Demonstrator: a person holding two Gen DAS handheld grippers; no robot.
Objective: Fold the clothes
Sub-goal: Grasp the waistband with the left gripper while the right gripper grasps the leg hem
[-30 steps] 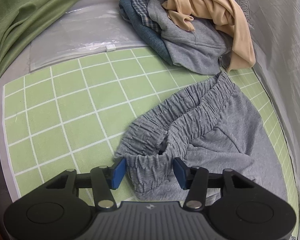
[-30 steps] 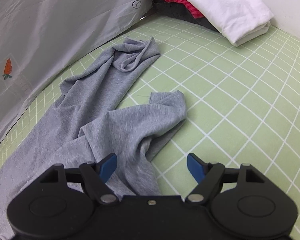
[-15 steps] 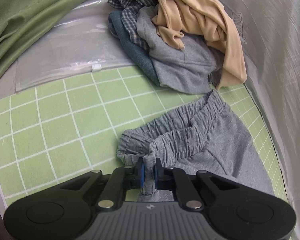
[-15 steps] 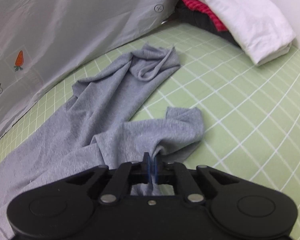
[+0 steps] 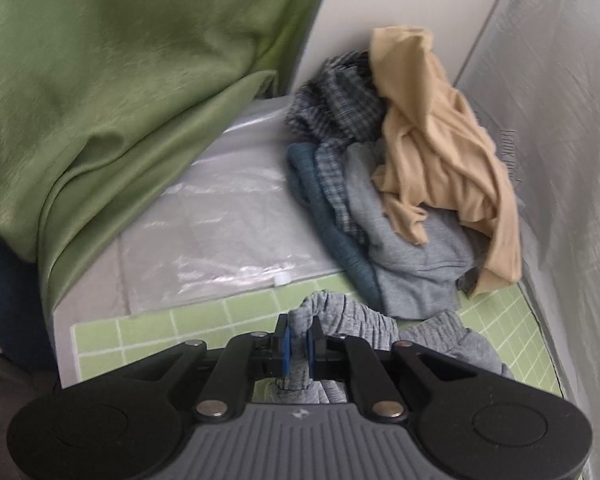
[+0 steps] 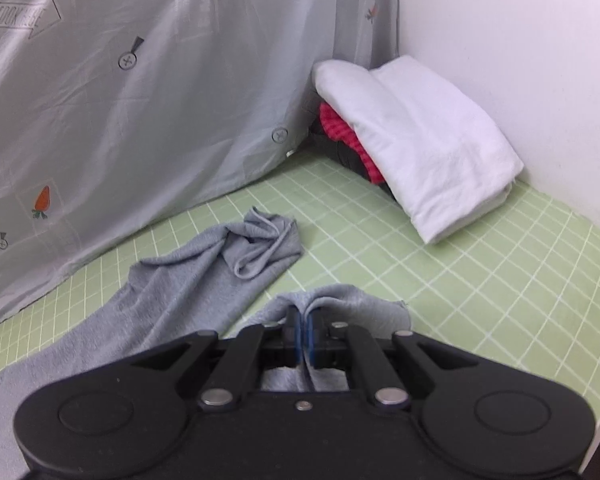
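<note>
Both grippers had risen since earlier, left gripper [image 5: 299, 338] clamped on the grey trousers' [image 5: 356, 320] waistband, right gripper [image 6: 302, 334] on a leg; trousers stretched lengthwise along the green mat [image 6: 480, 280].

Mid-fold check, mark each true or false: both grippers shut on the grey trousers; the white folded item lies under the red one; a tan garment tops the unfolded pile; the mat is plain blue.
1. Both the left gripper and the right gripper are shut on the grey trousers. True.
2. The white folded item lies under the red garment. False: it lies on top.
3. A tan garment tops the unfolded pile. True.
4. The mat is plain blue. False: green with a white grid.
</note>
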